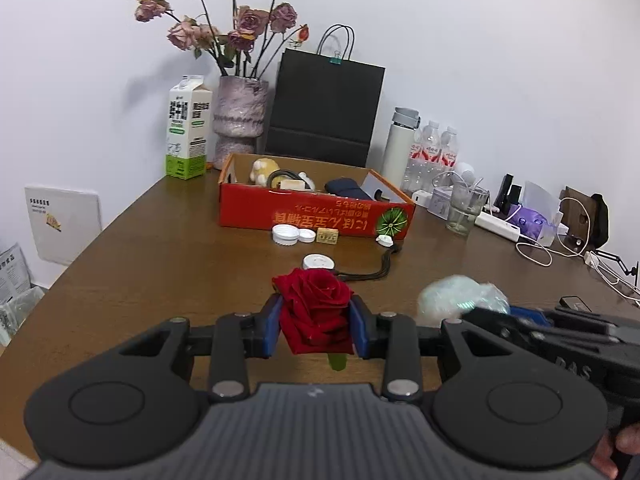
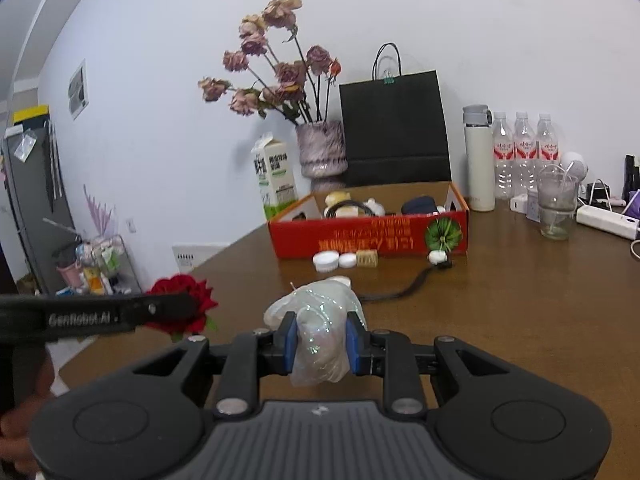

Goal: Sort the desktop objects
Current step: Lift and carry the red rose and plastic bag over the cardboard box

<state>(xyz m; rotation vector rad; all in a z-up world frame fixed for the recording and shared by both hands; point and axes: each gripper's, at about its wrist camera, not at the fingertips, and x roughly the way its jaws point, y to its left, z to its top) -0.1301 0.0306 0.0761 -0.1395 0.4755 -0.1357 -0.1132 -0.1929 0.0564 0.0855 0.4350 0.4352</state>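
Left gripper (image 1: 316, 326): blue pads clamped on a deep red fabric rose bloom (image 1: 314, 308), one pad on each side, petals bulging above and below the jaws, green stem stub poking out underneath. Rose is off the table, held above the brown wooden tabletop (image 1: 160, 260).

Right gripper (image 2: 321, 342): blue pads pressed into a crumpled clear plastic bag with a pearly sheen (image 2: 320, 320), bag bulging out forward and below the jaws. Also held clear of the table. The two grippers sit side by side, close together; each shows in the other's view.

Ahead: open red cardboard box with printed lettering and a green fruit graphic (image 1: 316, 210), already holding a plush toy and dark items. Just in front of its near wall: two white round lids (image 1: 292, 235), a small tan block (image 1: 327, 235), a white round disc (image 1: 318, 262) and a dark cord (image 1: 372, 274).

Bare wood between grippers and the disc. Left table edge runs diagonally, clear surface along it. Right side is crowded: glass beaker (image 2: 556, 204), white power strip (image 2: 606, 222), cables.
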